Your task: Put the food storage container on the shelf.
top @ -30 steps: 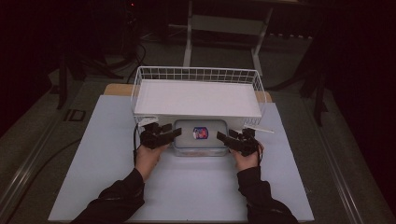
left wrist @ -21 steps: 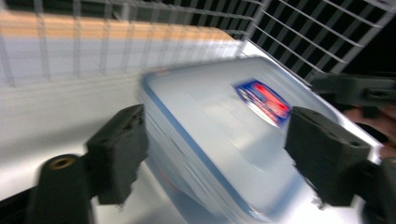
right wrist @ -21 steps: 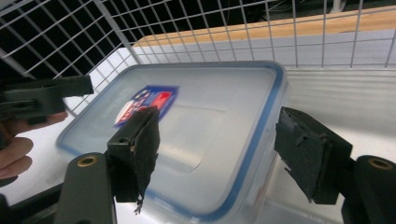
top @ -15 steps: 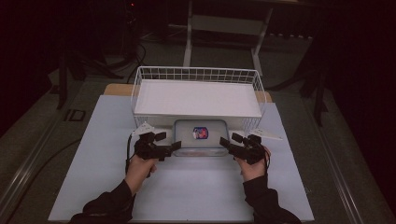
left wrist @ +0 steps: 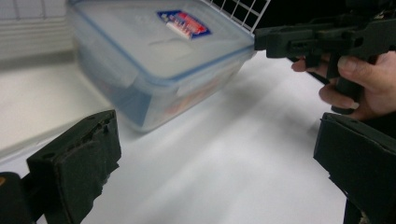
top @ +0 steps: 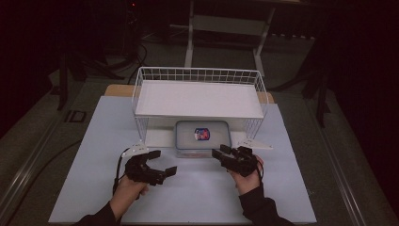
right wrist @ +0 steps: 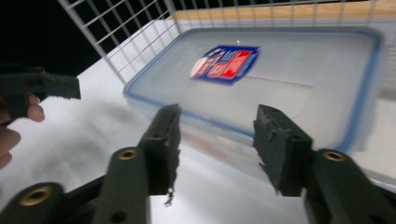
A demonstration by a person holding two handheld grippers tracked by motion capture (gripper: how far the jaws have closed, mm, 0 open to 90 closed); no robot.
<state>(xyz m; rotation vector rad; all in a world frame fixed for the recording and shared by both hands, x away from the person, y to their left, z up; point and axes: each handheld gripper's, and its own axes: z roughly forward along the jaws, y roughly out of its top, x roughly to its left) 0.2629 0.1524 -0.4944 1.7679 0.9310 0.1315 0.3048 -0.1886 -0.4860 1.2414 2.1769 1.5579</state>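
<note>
Pulled back from the box [top: 202, 137], both grippers. Left gripper [top: 162, 163] fingers just opened wide, empty. Right gripper [top: 219, 153] fingers just narrowed, empty, nearer. Box sits ahead under the wire shelf [top: 197, 99], on the bench [top: 197, 197], long side across.

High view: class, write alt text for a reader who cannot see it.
A lidded box sits half under a white wire rack on a white table. In front, two hands hold black grippers, left gripper and right gripper, both open and off the box.
</note>
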